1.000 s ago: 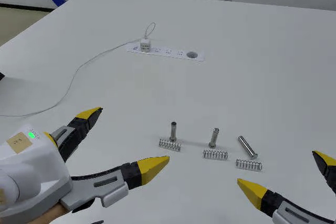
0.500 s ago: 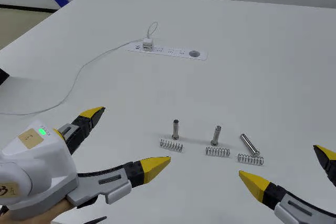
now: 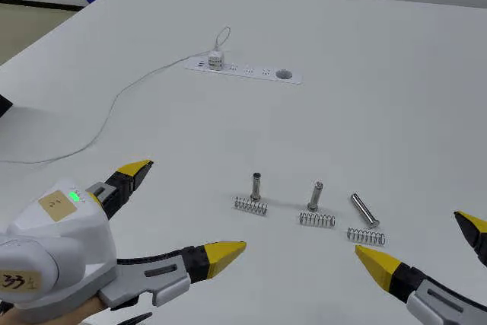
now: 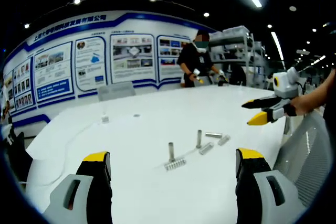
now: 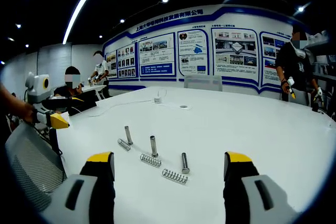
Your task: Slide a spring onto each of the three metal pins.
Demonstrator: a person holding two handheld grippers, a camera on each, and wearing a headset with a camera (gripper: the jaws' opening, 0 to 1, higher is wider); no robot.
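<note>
Three metal pins sit on the white table [image 3: 380,104]. The left pin [image 3: 256,186] and the middle pin [image 3: 315,195] stand upright, and the right pin [image 3: 364,211] lies flat. In front of each lies a loose spring: left spring [image 3: 250,205], middle spring [image 3: 316,220], right spring [image 3: 366,236]. My left gripper [image 3: 183,209] hangs open, near-left of the row, holding nothing. My right gripper [image 3: 420,243] is open at the near right, just past the right spring. The left gripper view has the left pin [image 4: 171,151] between its jaws, and the right gripper view has the lying pin [image 5: 184,162].
A white power strip [image 3: 243,71] with a small plug [image 3: 215,58] lies further back, and its cable [image 3: 114,104] runs off to the left. People stand and sit beyond the table's far edge in both gripper views.
The head view has shifted slightly. My left gripper has drawn back a little toward me. Both grippers stay open, and the pins and springs have not moved.
</note>
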